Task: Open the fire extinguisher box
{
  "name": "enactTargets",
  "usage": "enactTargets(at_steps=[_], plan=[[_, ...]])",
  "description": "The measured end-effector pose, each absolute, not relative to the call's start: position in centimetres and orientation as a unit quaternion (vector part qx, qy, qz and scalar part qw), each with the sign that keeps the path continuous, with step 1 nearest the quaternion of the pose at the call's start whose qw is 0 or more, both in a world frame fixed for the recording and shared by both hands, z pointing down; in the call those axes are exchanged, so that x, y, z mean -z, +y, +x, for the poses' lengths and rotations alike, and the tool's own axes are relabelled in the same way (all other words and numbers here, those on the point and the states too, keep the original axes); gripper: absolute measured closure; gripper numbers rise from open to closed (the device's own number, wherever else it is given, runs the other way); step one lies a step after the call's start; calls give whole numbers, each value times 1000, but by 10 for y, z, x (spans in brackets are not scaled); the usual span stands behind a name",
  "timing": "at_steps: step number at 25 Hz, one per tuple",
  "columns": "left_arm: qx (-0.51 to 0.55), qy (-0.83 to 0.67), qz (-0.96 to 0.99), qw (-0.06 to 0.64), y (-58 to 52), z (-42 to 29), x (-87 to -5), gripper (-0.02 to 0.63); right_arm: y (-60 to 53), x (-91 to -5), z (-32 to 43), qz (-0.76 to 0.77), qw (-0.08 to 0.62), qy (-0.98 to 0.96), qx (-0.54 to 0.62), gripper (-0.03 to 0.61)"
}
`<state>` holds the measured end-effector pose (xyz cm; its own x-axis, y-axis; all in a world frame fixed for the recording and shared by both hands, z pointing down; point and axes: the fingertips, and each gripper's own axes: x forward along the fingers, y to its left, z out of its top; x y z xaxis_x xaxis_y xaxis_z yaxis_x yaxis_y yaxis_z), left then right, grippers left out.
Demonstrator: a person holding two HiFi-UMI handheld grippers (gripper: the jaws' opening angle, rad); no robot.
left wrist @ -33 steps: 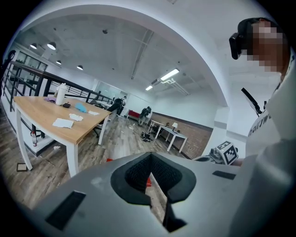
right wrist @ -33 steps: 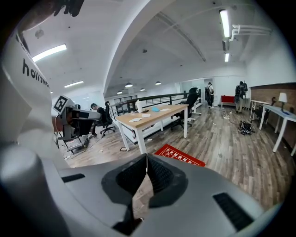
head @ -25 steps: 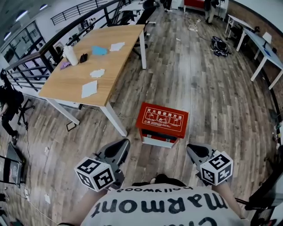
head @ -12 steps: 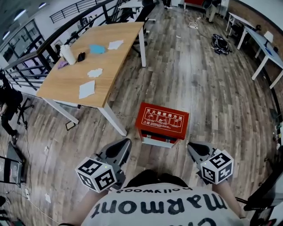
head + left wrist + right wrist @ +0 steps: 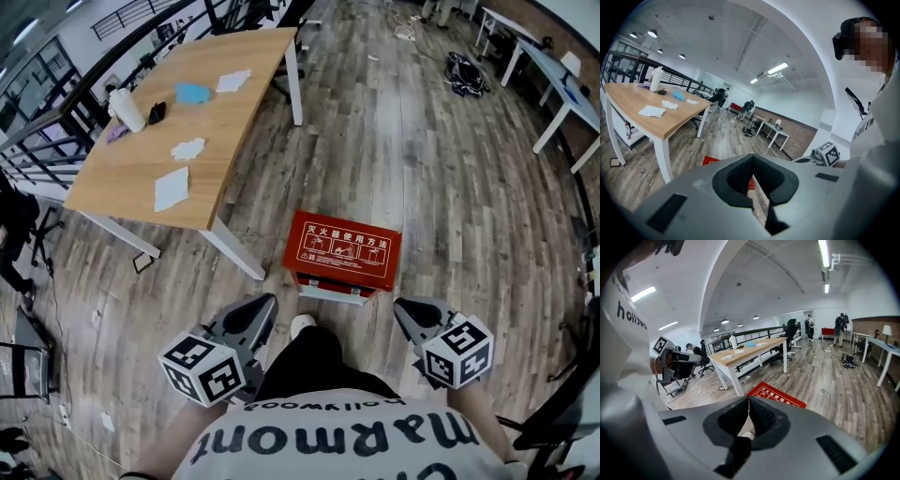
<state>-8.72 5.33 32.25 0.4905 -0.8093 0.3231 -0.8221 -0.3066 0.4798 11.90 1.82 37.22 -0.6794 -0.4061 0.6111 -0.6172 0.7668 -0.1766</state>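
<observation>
The plank floor (image 5: 450,187) fills the view, with a long wooden desk (image 5: 216,103) at the upper left. The red fire extinguisher box (image 5: 342,248) sits on the floor near the desk's closest leg, printed face up. The left gripper (image 5: 261,307) and right gripper (image 5: 405,309) hang short of the box, one on each side, not touching it. Both have their jaws clenched together on nothing.

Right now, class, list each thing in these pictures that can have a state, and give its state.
fire extinguisher box: lid closed, standing on the floor
left gripper: shut, nothing between its jaws
right gripper: shut, nothing between its jaws
white bottle: upright on the table
</observation>
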Motion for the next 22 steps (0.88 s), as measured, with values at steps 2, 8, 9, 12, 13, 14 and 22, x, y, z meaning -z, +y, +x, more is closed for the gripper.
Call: enactTargets(at_steps=[2, 8, 9, 12, 13, 14, 22], plan=[[-10, -500, 813, 297, 37, -92, -319, 607, 11, -374, 115, 288, 281, -895, -193, 569], [-13, -492, 818, 297, 7, -106, -329, 607, 3, -396, 106, 292, 291, -884, -221, 569], [-14, -489, 818, 302, 3, -107, -335, 607, 3, -402, 104, 289, 292, -883, -227, 569], [-3, -477, 823, 310, -7, -106, -354, 607, -3, -414, 99, 286, 274, -883, -251, 569], [3, -469, 826, 313, -11, -104, -361, 607, -7, -417, 97, 291, 258, -883, -263, 569], [9, -458, 831, 316, -14, -101, -367, 607, -13, -418, 96, 296, 237, -883, -278, 568], [14, -371, 863, 341, -34, -71, -439, 606, -30, -473, 86, 283, 162, -866, -379, 455]])
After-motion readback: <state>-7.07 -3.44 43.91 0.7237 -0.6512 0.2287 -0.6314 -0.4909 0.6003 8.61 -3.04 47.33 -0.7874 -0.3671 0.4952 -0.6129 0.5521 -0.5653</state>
